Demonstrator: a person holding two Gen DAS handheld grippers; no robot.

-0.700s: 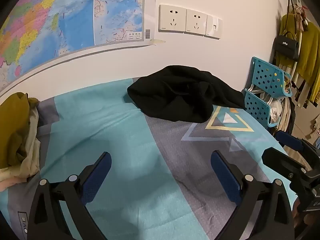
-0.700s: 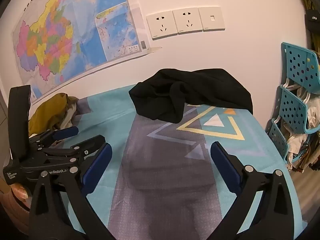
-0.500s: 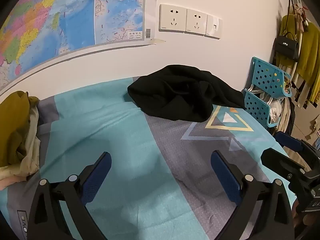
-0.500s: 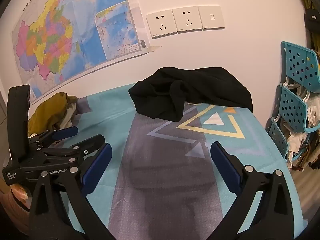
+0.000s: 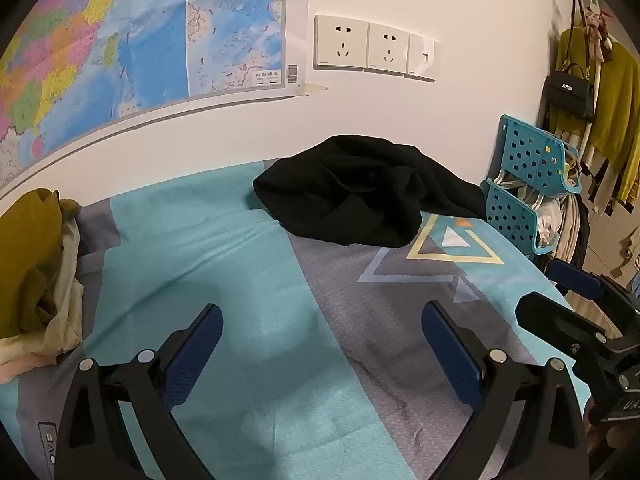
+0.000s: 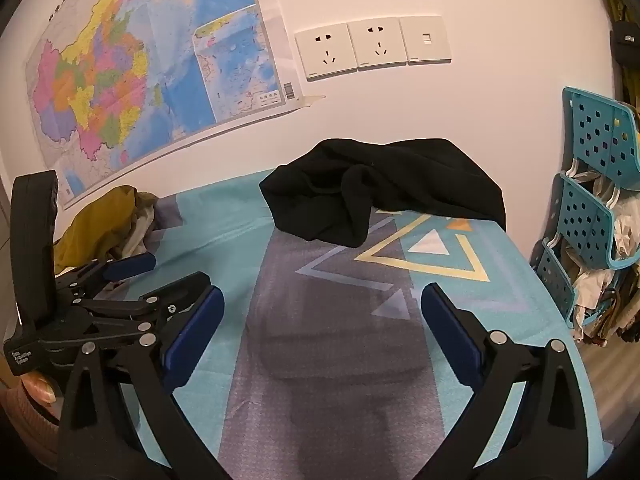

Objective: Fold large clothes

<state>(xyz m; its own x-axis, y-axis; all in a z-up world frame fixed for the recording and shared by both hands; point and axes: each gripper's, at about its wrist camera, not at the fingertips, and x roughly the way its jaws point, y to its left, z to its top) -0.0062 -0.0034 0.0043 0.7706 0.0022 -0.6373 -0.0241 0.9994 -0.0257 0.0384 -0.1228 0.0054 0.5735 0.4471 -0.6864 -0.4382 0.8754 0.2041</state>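
Left tool (image 5: 320,344): Jaws stood fully apart with nothing between them. It hung above the near part of the bed, tilted downward toward the sheet.
Right tool (image 6: 320,320): Jaws likewise stood wide apart and empty. It hung just beside the left tool, over the grey band of the sheet.
Bed (image 5: 248,280): Covered by a teal and grey sheet with a triangle print. The near and middle areas carried no clothing.
Side pile (image 5: 32,264): A heap of mustard and pale clothes lay at the left edge of the bed, well apart from both tools.
Black garment (image 5: 360,192): The item to be folded lay crumpled in a mound at the far side of the bed, against the wall. One edge hung over the far right corner. No sleeve, hem or collar could be told apart in the bunched cloth.
Wall: A map (image 6: 132,80) and a row of sockets (image 6: 372,46) sat above the garment.
Rack (image 6: 592,208): A blue perforated rack stood beside the bed on the right.
Step in hand: Approach. Neither tool had made contact with the garment, so folding appeared not yet begun.
Next move: Both tools probably needed to travel forward to the mound, each closing on a separate edge. The garment would then need to be drawn onto the bare sheet and spread flat.
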